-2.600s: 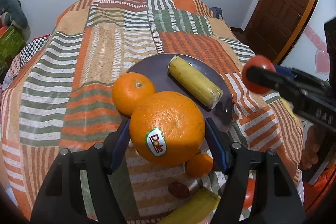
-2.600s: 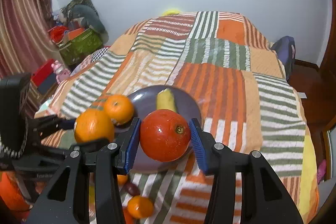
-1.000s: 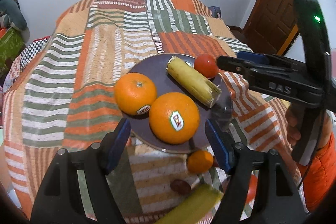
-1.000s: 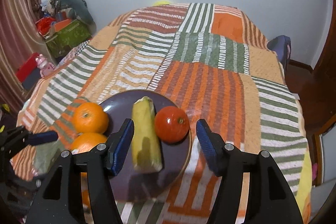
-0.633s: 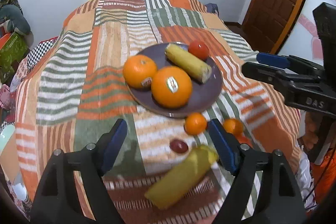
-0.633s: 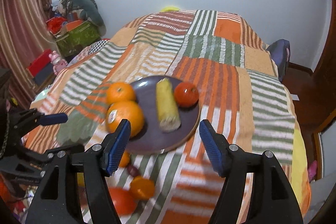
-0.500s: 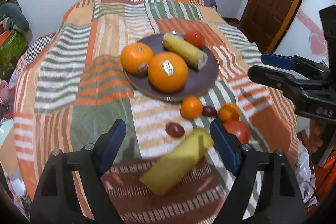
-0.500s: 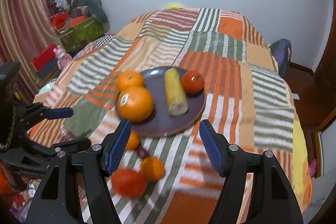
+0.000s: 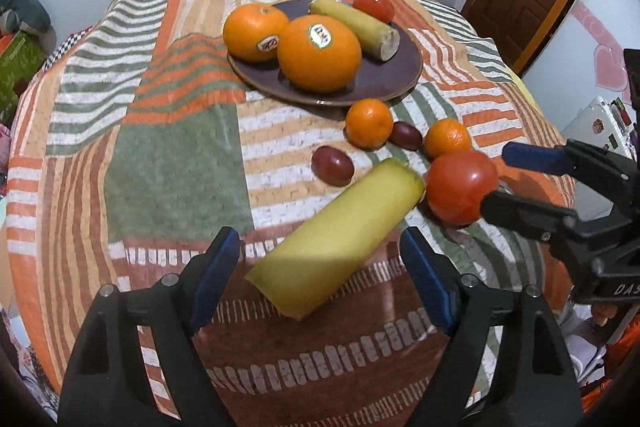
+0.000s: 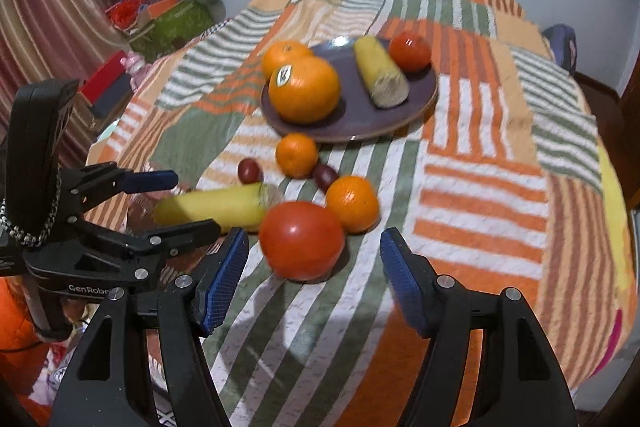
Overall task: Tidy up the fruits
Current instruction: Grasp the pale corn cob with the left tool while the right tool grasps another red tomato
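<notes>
Between banana [image 9: 340,239] and plate [image 9: 384,83]: grapes [image 9: 332,160], mandarins [image 9: 369,123], tomato [image 9: 460,187].

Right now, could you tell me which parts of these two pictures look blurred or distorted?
Left wrist view: the loose yellow banana piece is smeared at its edges, while the plate looks sharper; fisheye bends the bedspread into a dome. Right wrist view: the big red tomato is soft-edged, and glare glints on the small tomato.
</notes>
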{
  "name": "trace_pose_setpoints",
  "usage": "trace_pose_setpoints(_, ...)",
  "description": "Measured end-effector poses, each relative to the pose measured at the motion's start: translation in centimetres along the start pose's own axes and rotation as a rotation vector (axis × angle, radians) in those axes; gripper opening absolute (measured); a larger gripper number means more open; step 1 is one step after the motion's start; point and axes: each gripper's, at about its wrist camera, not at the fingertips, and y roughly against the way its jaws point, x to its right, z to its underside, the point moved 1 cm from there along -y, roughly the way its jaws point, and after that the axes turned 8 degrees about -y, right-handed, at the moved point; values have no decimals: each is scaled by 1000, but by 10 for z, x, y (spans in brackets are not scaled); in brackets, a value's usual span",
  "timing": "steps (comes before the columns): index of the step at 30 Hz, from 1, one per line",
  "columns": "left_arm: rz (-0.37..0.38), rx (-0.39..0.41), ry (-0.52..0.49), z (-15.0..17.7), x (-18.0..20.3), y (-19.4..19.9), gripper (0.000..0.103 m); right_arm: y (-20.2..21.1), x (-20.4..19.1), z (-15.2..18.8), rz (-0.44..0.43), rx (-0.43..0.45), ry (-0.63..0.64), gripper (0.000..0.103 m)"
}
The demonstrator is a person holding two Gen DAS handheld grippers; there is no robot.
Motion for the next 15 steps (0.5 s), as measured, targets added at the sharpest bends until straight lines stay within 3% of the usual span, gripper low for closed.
trace_pose_setpoints(7, -16, -14, 5, 5, -3, -5, 83, -20, 1, 2, -29, -44, -24, 64)
trace_pose_setpoints(10, -18, -1, -8, -1, -2, -3, 83, -24, 4, 3, -65, -67, -47, 49)
trace_pose_setpoints(15, -18, 3, -54, -12, 7, -5, 83, -17, 5, 6, -69, -56, -40, 47)
